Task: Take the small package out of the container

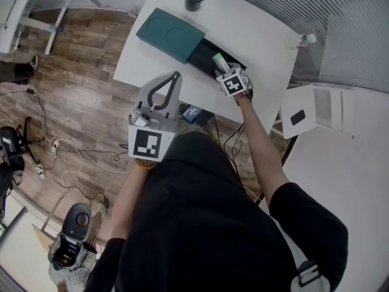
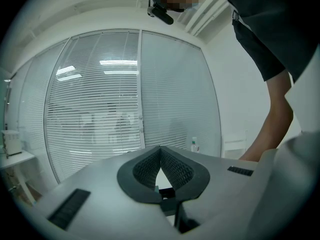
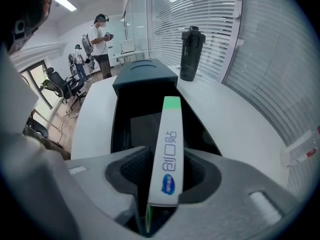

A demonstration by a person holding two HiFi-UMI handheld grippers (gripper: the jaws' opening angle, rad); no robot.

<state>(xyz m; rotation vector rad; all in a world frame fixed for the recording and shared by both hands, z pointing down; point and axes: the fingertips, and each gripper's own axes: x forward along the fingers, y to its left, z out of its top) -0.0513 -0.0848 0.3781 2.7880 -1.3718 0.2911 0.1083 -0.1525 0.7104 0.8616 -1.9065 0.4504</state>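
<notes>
The left gripper [image 2: 160, 152] faced window blinds [image 2: 100, 104], its jaws together with nothing between them. A person's forearm [image 2: 274, 126] reached down on the right, near a small bottle [image 2: 194, 145].

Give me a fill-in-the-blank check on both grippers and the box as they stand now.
The right gripper is shut on a slim white flat package whose far tip is ____.
The left gripper, its fingers together, holds ____.
The table under the open dark rectangular container is coloured ____.
Missing words: green; nothing; white.
</notes>
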